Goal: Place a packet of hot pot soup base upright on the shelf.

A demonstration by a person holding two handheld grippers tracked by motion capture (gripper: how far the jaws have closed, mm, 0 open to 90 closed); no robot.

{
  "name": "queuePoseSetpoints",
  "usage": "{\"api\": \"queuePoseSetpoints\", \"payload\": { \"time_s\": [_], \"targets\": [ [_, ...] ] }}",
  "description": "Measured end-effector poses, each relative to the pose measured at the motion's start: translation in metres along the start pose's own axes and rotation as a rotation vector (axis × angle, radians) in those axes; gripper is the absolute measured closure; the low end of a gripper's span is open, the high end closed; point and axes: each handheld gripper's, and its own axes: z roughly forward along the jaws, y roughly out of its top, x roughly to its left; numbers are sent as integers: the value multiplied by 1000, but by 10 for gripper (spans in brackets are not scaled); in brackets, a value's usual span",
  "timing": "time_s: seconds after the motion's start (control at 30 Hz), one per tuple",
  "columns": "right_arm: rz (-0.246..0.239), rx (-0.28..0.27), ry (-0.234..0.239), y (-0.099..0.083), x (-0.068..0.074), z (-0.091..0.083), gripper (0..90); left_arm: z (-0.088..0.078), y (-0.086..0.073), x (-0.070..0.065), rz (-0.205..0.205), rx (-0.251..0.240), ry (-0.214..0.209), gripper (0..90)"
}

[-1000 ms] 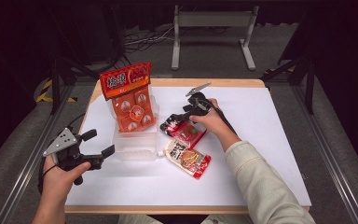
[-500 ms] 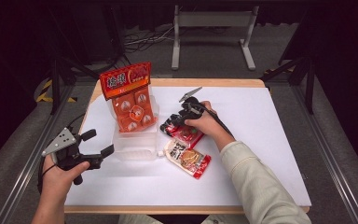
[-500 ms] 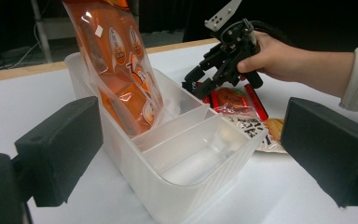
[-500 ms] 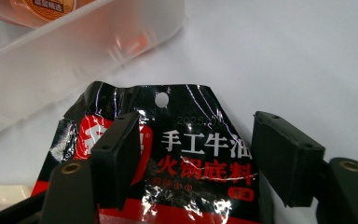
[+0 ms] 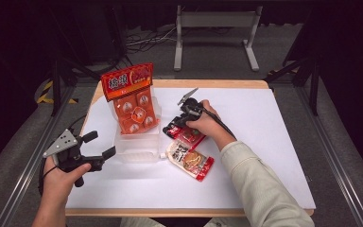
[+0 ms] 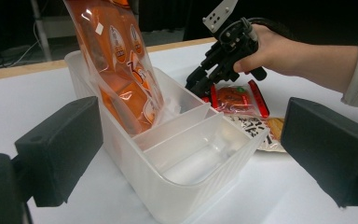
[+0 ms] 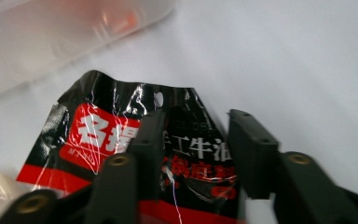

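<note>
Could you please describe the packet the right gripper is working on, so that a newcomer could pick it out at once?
Start at the clear plastic bin on the white table, with the tall orange bag standing in it. Just right of the bin lie two flat packets. The one meant is the black-and-red packet, farther from the person, under the right gripper, whose jaws have just been closing around its top edge; its neighbour is the white pouch.

White-topped table (image 5: 264, 142) with wooden edge. On it: clear plastic bin (image 5: 137, 150) left of centre, divided into compartments. Just right of the bin, a red-and-black packet (image 5: 185, 133) lies flat. Below that, touching or overlapping it, a white spouted pouch (image 5: 189, 160) lies flat, spout toward the bin. Right half of the table is bare white.
</note>
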Motion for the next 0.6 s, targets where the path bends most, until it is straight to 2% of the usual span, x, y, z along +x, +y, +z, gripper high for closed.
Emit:
{"api": "queuePoseSetpoints", "payload": {
  "time_s": [0.03, 0.07, 0.1, 0.13, 0.23, 0.37, 0.4, 0.6],
  "targets": [
    [0, 0, 0, 0, 0, 0, 636, 0, 0, 0, 0, 0, 0, 66],
    [-19, 21, -11, 1, 0, -4, 768, 0, 0, 0, -2, 0, -1, 66],
    [-29, 35, -11, 2, 0, -6, 836, 0, 0, 0, -2, 0, -1, 66],
    [-40, 41, -15, 2, 1, -7, 852, 1, -1, 1, -3, 2, -1, 66],
    [-70, 57, -37, 2, 2, -10, 873, 1, 0, 1, -5, 1, -1, 66],
    [-48, 31, -30, -2, -1, -19, 883, 1, 0, 1, -7, 0, -1, 66],
    [-29, 2, -21, -5, -4, -28, 888, 1, 0, 2, -8, 0, -1, 66],
    [3, -88, 9, -8, -7, -60, 897, 3, 1, 2, -7, -2, -2, 66]
  ]
}}
